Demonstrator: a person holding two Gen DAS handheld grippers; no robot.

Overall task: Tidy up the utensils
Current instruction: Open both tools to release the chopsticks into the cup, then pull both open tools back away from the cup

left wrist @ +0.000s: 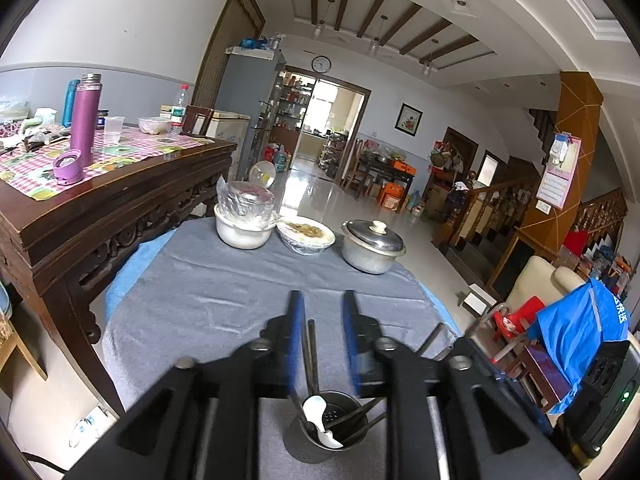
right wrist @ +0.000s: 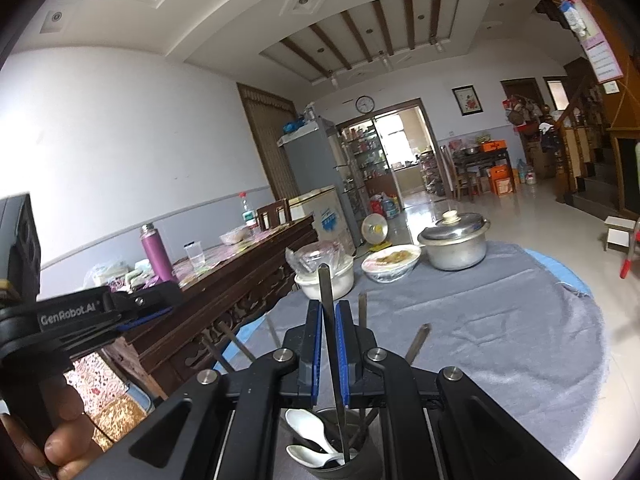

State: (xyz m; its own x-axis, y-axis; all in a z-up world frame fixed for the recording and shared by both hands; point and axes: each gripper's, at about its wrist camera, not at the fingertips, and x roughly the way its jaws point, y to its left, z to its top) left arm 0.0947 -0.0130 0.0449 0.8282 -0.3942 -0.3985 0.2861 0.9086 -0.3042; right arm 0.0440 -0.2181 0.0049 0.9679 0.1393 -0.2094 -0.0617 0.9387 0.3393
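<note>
Here, right gripper [right wrist: 329, 312] pinches an upright chopstick [right wrist: 326, 292] directly above the holder [right wrist: 340, 464] (left gripper [left wrist: 322, 312] spread, empty).

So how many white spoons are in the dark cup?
2. One white spoon lies higher in the dark cup; the other spoon sits lower, nearer the front. More may hide underneath.

Lower end of the dark chopstick [right wrist: 334, 364] hidden inside the dark perforated utensil cup [right wrist: 340, 462], itself cut off by the bottom edge. Handles of two white ceramic spoons [right wrist: 310, 428] lost behind gripper bodies. Contents of the lidded aluminium pot [left wrist: 372, 246], far right on the grey cloth, unseen. Hand [right wrist: 56, 446] cropped at near left.
</note>
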